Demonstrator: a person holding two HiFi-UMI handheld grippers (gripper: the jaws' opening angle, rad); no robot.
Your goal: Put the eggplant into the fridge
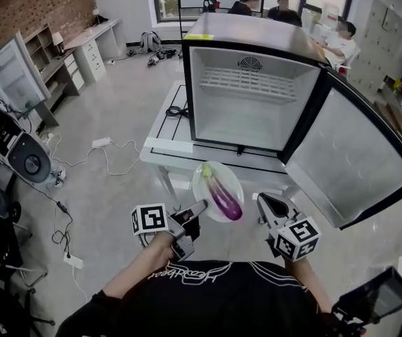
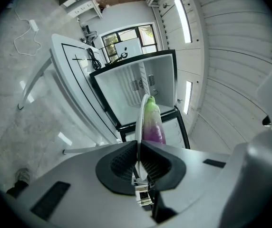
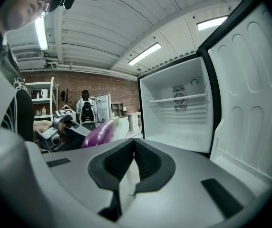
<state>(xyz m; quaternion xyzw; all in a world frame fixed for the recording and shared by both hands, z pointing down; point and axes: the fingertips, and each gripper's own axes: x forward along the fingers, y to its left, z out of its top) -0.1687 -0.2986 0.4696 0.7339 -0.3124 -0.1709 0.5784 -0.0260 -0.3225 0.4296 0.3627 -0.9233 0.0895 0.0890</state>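
Note:
A purple eggplant with a green cap lies on a white plate, held in the air in front of the open fridge. My left gripper is shut on the plate's near rim. The left gripper view shows the plate rim edge-on between the jaws of the left gripper, with the eggplant beyond. My right gripper hangs right of the plate, shut and holding nothing. The right gripper view shows that gripper with its jaws together, the eggplant at its left and the fridge interior ahead.
The small fridge stands on a low white table; its door swings wide to the right. One wire shelf sits high inside. Cables and a power strip lie on the floor at left. People sit behind the fridge.

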